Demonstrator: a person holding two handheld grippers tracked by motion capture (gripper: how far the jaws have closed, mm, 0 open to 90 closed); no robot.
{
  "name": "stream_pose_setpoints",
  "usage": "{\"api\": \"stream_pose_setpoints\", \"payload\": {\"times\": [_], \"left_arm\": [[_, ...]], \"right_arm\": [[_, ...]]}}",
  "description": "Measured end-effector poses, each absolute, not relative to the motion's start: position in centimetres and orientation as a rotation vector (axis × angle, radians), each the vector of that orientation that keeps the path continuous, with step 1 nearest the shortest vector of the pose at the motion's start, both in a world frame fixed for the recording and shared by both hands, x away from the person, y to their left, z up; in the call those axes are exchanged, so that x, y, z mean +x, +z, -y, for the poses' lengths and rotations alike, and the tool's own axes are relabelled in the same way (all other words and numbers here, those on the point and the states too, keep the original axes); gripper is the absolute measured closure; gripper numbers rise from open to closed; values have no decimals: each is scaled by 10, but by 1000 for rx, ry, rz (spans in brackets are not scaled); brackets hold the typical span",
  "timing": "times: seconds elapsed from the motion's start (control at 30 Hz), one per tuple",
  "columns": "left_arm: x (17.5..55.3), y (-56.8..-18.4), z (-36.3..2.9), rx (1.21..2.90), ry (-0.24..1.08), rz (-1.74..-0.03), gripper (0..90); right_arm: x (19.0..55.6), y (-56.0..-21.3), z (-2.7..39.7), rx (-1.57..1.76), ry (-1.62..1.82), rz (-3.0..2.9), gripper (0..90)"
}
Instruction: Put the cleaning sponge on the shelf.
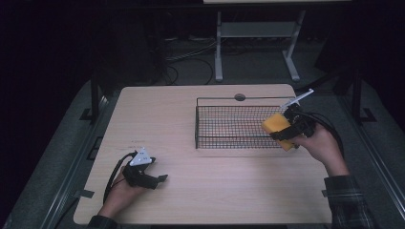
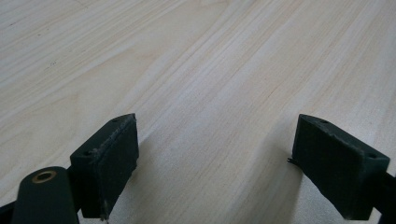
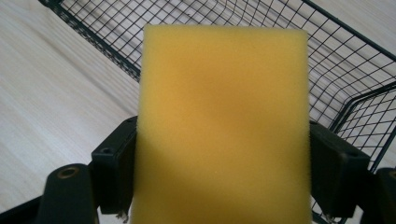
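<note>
Right claw (image 1: 286,136) clamps yellow sponge (image 1: 278,130) by its 2 sides, held at wire basket's (image 1: 210,125) right end. Left claw (image 1: 161,179) gapes wide, nothing between, on worktop (image 1: 215,191) well left of basket.

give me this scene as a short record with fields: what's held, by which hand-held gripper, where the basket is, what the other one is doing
held item: yellow sponge
holder: right hand-held gripper, jaws clamped on the sponge's two sides
sponge position: at the right end of the wire basket, by its rim
basket: black wire mesh, on the far right part of the wooden table, nothing seen inside
left hand-held gripper: jaws open, nothing between them, low over bare table at the near left
</note>
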State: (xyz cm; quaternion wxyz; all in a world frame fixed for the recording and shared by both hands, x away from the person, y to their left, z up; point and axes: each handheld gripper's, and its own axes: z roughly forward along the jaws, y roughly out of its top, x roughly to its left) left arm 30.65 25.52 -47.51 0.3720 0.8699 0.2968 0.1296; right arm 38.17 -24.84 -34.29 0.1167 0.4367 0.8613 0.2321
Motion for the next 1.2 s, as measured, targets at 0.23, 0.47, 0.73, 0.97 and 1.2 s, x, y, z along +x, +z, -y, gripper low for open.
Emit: {"api": "stream_pose_setpoints", "payload": {"times": [0.23,0.47,0.73,0.97,1.2], "left_arm": [[306,-475,-255,2229,331,-762,139],[306,-475,-255,2229,331,-762,139],[306,-475,-255,2229,331,-762,139],[306,-475,-255,2229,331,-762,139],[306,-475,-255,2229,331,-762,139]], "right_arm": [[394,-342,249,1291,670,-2513,220],[407,-342,251,1326,666,-2491,220],[422,-350,256,1379,640,-2473,220],[437,-355,259,1414,628,-2449,220],[449,-363,258,1441,614,-2441,220]]}}
